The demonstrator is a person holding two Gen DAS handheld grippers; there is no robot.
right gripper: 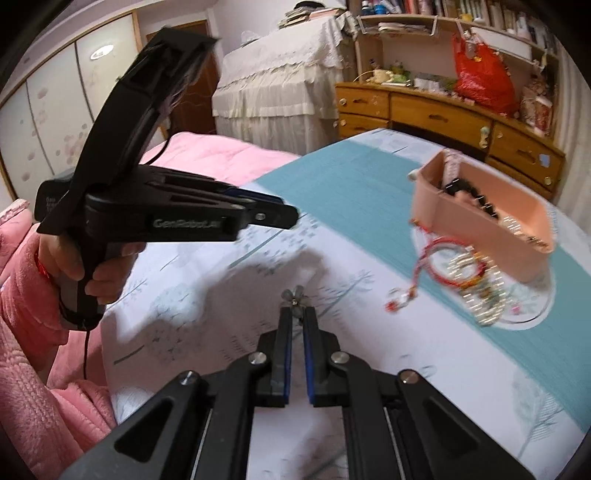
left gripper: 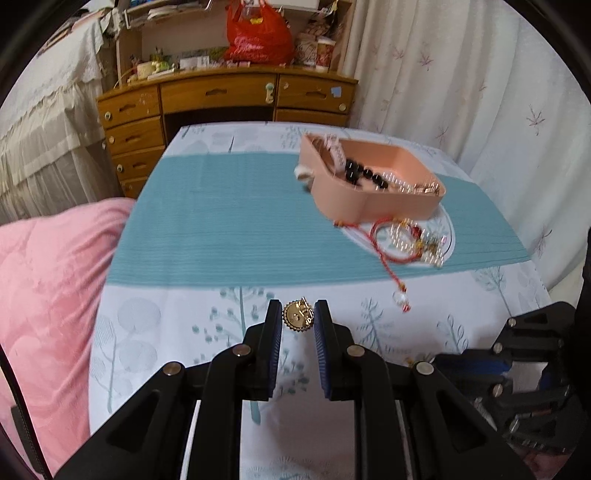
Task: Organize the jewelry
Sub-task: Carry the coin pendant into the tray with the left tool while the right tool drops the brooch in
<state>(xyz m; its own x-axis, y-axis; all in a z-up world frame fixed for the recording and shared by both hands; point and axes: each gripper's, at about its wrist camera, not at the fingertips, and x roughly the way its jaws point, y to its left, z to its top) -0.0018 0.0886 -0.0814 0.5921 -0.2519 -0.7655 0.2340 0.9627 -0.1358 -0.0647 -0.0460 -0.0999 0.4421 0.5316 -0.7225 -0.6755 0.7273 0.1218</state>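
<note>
Table (left gripper: 229,229) covered by a white cloth printed with pale teal trees and crossed by a broad teal striped band; pink quilted bedding (left gripper: 48,288) lies along its near-left side

Wooden desk with drawers (left gripper: 225,99) stands beyond the far edge, a red plastic bag (left gripper: 256,33) on its top

Rectangular peach-pink plastic tray (left gripper: 369,206) sits on the teal band, far right. Inside it: a string of large black beads (left gripper: 364,173) and some small gold-coloured pieces, blurred

Just in front of the tray, touching its near wall, a tangle of loose jewelry (left gripper: 410,240) rests on a round white plate: red cord bracelet, pale bead strands, mixed small charms. One red cord trails off toward the near edge

Left gripper (left gripper: 298,317): black, blue-padded fingers set narrowly apart with a small round gold scalloped pendant (left gripper: 298,316) pinched between the tips, off the cloth. In the right wrist view this gripper (right gripper: 291,218) shows side-on, held by a hand (right gripper: 85,266) in a pink sleeve

Right gripper (right gripper: 297,314): fingers nearly pressed together, clamping a small grey-metal butterfly-shaped piece (right gripper: 294,297) at the tips, above the white cloth, well apart from the tray
</note>
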